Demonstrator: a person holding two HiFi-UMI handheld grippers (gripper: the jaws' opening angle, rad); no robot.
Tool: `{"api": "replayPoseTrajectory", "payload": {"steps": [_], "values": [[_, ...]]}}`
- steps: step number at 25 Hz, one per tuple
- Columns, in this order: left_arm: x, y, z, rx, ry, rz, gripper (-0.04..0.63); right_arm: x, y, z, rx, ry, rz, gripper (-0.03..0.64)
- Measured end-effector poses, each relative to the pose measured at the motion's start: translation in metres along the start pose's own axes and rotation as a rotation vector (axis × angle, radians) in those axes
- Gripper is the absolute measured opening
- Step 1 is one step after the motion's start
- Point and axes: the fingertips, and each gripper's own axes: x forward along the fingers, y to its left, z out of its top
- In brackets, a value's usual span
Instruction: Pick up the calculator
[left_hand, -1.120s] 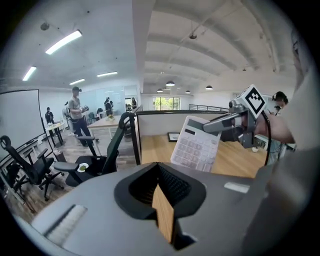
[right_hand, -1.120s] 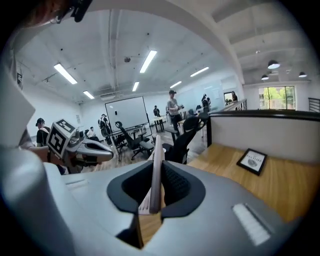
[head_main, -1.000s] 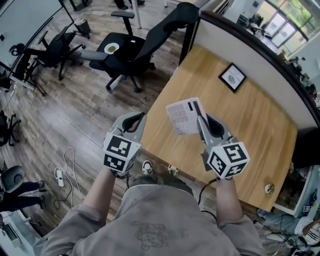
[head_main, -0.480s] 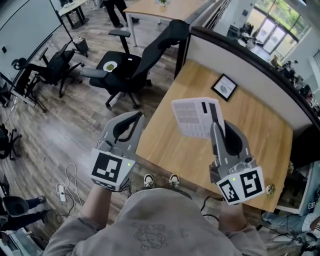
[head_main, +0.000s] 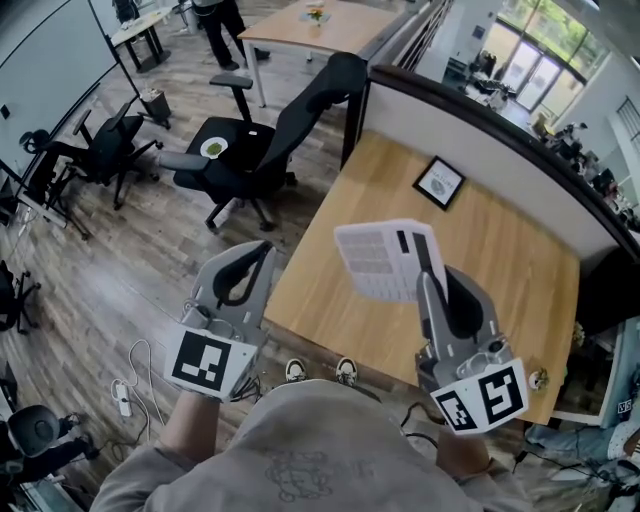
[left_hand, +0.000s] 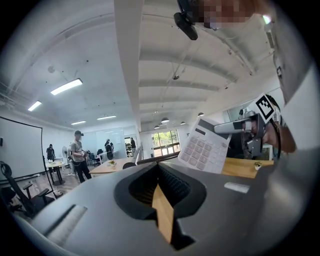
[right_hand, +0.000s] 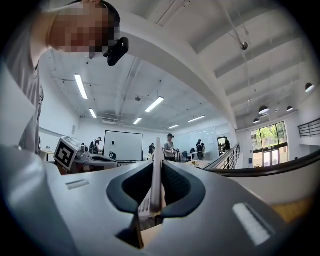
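Note:
The white calculator is held up in the air above the near part of the wooden desk, keys facing up. My right gripper is shut on its right edge. The right gripper view shows the calculator edge-on, pinched between the jaws. My left gripper hangs over the floor to the left of the desk, shut, with nothing in it. From the left gripper view the calculator shows at the right, key side toward the camera, with the right gripper on it.
A small framed picture lies on the desk near the dark partition. A small object sits at the desk's near right edge. Black office chairs stand on the wood floor at left. A power strip with cable lies below.
Both grippers have risen toward the camera, and the calculator has gone up with the right one, farther above the desk. The left gripper has drifted slightly left.

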Motion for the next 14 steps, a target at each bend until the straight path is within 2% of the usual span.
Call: {"api": "replayPoseTrajectory", "payload": {"steps": [14], "values": [[0.0019, -0.0006, -0.0044, -0.003, 0.009, -0.012, 0.002, 0.0005, -0.0071, -0.0107, 0.011, 0.017, -0.027, 0.057]]}}
